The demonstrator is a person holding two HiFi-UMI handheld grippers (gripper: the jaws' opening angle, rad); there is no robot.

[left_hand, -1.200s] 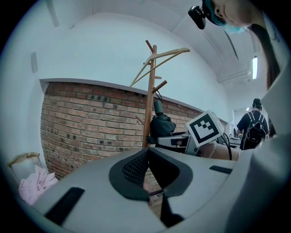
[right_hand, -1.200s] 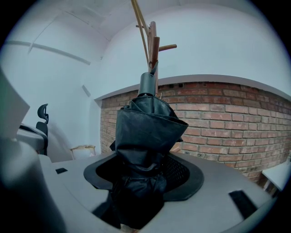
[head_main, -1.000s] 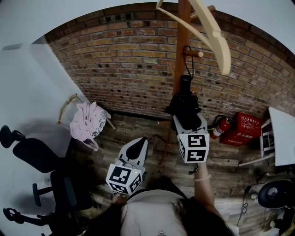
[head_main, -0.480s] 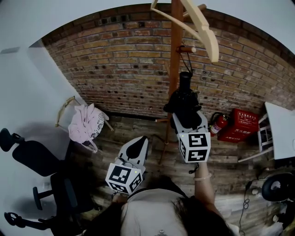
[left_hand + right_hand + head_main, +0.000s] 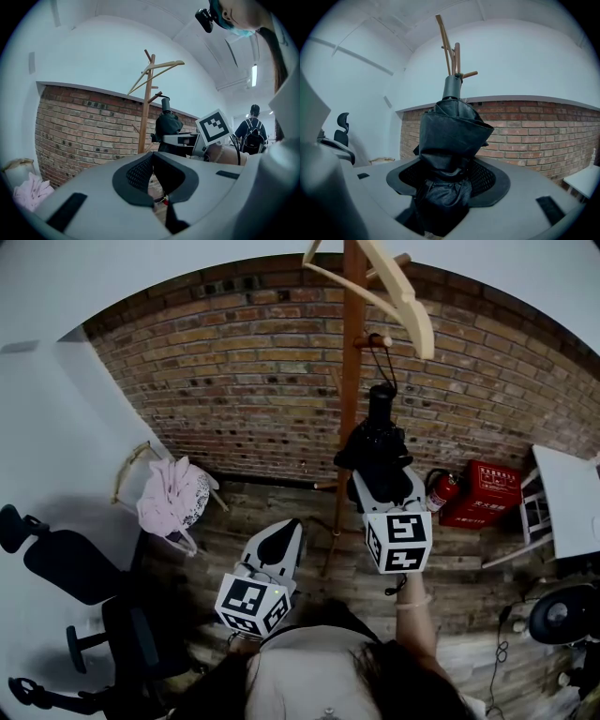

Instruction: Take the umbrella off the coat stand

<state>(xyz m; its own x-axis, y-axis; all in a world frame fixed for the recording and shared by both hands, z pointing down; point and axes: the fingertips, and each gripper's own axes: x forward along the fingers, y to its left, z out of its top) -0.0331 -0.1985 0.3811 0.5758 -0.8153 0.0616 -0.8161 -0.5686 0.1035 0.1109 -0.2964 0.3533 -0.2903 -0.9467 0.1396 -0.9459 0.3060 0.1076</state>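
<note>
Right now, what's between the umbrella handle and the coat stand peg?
Only the black strap, running from the handle up to the peg; the head view shows it.

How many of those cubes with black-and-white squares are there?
2. One cube is on the left gripper, low by the person's chest; the other is on the right gripper, which holds the umbrella by the coat stand.
</note>
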